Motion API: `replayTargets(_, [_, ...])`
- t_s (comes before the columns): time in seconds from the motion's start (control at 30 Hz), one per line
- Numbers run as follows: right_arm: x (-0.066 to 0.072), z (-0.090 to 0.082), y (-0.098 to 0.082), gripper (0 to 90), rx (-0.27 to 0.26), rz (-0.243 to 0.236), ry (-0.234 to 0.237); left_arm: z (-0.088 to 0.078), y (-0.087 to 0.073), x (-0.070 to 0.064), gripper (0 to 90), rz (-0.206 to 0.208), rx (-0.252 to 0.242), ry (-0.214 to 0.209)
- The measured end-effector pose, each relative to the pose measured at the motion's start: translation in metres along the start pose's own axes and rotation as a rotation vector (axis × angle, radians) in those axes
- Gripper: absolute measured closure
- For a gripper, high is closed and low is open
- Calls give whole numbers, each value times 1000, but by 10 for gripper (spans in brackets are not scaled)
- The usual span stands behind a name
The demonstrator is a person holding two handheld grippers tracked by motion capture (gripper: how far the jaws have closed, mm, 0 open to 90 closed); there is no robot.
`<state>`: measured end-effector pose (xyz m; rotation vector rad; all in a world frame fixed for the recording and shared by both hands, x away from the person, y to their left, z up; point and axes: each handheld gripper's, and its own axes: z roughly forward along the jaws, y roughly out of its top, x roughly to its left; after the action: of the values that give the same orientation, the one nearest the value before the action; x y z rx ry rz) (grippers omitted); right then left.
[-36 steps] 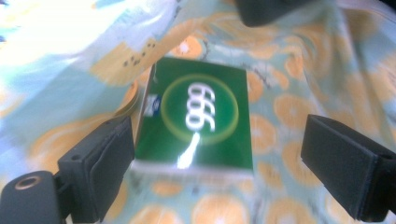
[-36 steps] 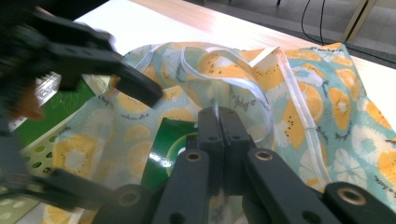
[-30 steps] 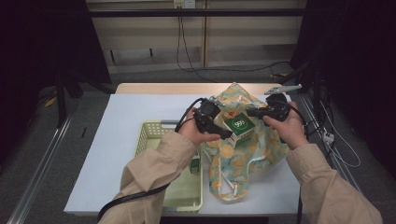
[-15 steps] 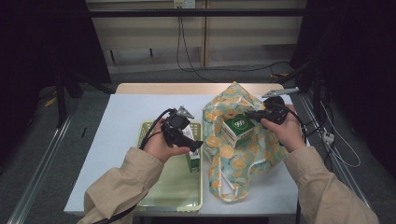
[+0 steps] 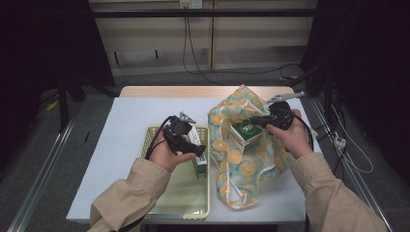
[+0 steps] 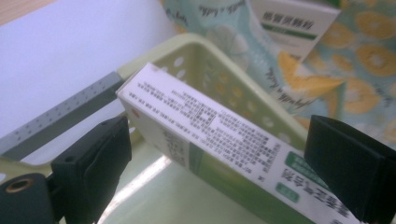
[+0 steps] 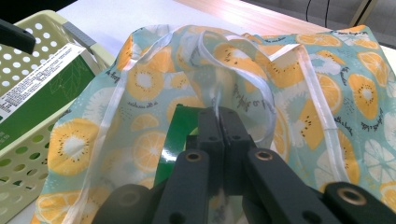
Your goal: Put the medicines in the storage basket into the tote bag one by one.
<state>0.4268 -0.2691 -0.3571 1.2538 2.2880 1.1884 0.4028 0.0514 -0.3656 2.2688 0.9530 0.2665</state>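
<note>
A fruit-print bag (image 5: 241,179) lies on the table's right half with a white and green box (image 5: 246,133) standing in its mouth. My right gripper (image 5: 254,122) is shut on the bag's clear edge strip; in the right gripper view the right gripper (image 7: 218,114) pinches that strip above the bag (image 7: 336,107). A long white and green box (image 5: 199,164) leans inside the pale green basket (image 5: 159,212). My left gripper (image 5: 198,150) hangs over it. In the left gripper view the left gripper (image 6: 219,168) stands open, its pads on either side of this box (image 6: 210,126).
The basket sits left of the bag on a white sheet (image 5: 135,121) over the table. Cables trail from both grippers. A dark floor and metal rails surround the table, with a cable running off at the right.
My left gripper has moved left from the bag's mouth to the basket and come down over the box lying there. The right gripper has stayed on the bag.
</note>
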Motion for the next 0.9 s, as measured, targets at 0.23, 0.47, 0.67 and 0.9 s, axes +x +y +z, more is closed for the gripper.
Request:
replayTargets(0.23, [-1, -1, 0, 895, -2, -4, -1, 10, -2, -7, 81, -35, 40, -13])
replayTargets(0.47, [-3, -2, -1, 895, -6, 4, 1, 11, -8, -5, 251, -10, 114, -75])
replayTargets(0.67, [-6, -8, 0, 895, -17, 8, -5, 3, -29, 4, 505, 35, 212, -66])
replayTargets(0.9, [-10, -10, -1, 895, -23, 19, -10, -15, -38, 24, 634, 2, 173, -82])
